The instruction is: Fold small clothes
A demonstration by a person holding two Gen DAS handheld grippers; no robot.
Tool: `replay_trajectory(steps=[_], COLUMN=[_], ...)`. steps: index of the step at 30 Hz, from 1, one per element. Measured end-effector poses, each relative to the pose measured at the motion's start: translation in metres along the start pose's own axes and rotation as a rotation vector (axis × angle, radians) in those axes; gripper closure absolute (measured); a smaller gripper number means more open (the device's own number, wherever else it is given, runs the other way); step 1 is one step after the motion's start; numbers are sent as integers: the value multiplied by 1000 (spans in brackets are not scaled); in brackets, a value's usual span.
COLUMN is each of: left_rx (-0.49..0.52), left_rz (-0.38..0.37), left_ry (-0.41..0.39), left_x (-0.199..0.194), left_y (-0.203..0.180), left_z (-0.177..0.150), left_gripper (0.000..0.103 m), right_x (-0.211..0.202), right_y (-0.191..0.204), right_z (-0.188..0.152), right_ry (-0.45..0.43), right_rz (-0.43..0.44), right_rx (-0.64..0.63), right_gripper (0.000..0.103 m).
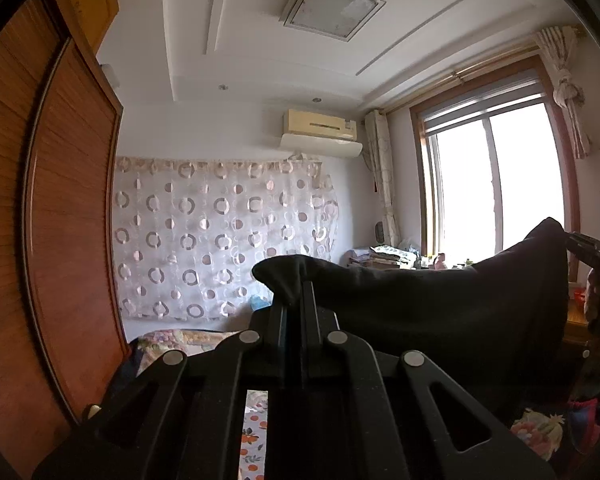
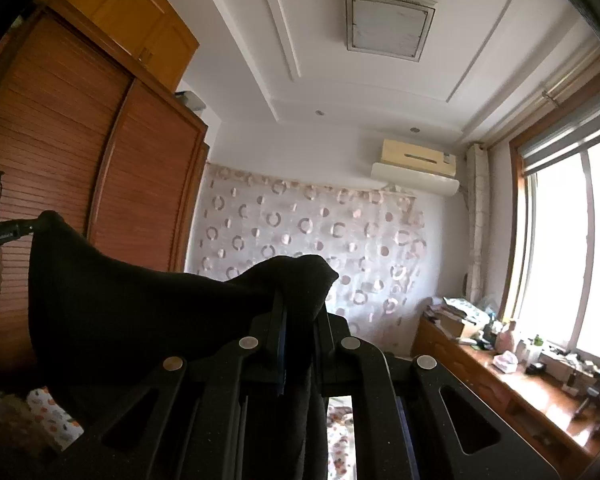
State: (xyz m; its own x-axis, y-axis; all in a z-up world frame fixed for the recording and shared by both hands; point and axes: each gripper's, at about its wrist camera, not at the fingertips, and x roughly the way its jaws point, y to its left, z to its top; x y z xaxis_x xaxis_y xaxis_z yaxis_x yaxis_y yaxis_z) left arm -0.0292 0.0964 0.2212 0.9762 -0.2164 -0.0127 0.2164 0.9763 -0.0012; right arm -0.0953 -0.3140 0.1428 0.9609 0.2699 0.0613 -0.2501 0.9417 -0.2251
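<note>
The black garment (image 1: 440, 320) hangs in the air, stretched between the two grippers and lifted well above the bed with the floral sheet (image 1: 254, 432) that shows below. The left gripper (image 1: 296, 300) has its fingers drawn together on one top corner of the cloth, which bunches over the fingertips in the left wrist view. The right gripper (image 2: 296, 308) is likewise pinched closed on the other top corner, the fabric puckered around its tips. In the left wrist view the garment's far corner rises to the right, where the other tool meets it; in the right wrist view the cloth runs off to the left to the other gripper's tip. The top edge sags between the two grips, so the cloth is not pulled fully taut.

I judge this to be the spreading step: the piece is held up by its corners to open it out, and no fold is visible yet. The next move seems to call for drawing the two grips apart enough to level the top edge, then lowering the cloth evenly onto the sheet so it lands flat, with both pinches kept firm until the lower hem rests on the bed, which cannot be seen from here
</note>
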Motion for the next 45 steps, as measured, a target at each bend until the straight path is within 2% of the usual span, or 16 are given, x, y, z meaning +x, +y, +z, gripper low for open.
replay_trajectory(steps=[4, 8, 13, 20, 23, 28, 32, 37, 45], left_rx=[-15, 6, -17, -69, -63, -34, -20, -2, 13], left_rz=[15, 69, 99, 135, 164, 170, 170, 179, 178], left_ry=[38, 83, 167, 350, 399, 463, 523, 575, 658], left_x=[26, 60, 124, 223, 257, 299, 331, 361, 383], left_y=[4, 7, 21, 38, 45, 44, 47, 48, 52], left_z=[-11, -29, -77, -151, -169, -185, -202, -217, -238], left_gripper=[97, 97, 97, 97, 97, 98, 98, 98, 98], right_x=[34, 79, 144, 243, 283, 333, 377, 409, 413], right_y=[0, 9, 24, 39, 34, 11, 3, -12, -14], right_z=[0, -8, -35, -73, -74, -67, -77, -91, -94], right_ry=[64, 148, 261, 419, 473, 534, 601, 667, 747], right_rz=[-16, -19, -10, 10, 14, 31, 42, 53, 66], right_rx=[1, -22, -36, -33, -21, 14, -1, 29, 55], right_gripper=[93, 93, 93, 93, 93, 93, 93, 93, 93])
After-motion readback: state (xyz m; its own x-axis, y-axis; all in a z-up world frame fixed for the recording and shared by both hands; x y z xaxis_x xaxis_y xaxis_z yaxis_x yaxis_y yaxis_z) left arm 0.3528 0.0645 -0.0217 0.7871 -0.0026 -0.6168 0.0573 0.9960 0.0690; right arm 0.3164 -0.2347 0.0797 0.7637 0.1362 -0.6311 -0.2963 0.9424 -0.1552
